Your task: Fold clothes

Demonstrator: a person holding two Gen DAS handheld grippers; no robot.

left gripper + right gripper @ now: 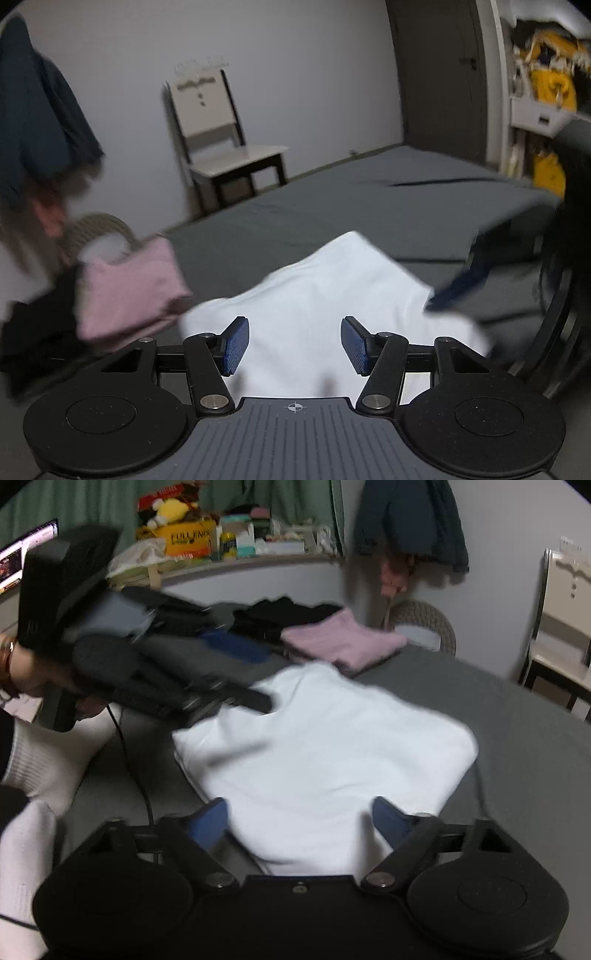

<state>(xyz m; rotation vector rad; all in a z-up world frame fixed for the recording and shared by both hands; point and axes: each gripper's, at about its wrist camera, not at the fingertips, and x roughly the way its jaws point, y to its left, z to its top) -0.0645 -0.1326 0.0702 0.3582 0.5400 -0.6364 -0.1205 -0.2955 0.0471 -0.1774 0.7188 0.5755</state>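
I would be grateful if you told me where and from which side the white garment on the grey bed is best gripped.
Probably by the near edge of the white garment, which lies flat on the grey bed just ahead of the open right gripper. Come in low from the near side so one finger slides under the hem. The far side is crowded by the folded pink garment.

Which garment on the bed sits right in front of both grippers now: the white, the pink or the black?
The white garment, spread flat between both open grippers' fingers. The folded pink garment lies behind it, and the black clothes lie farther back still.
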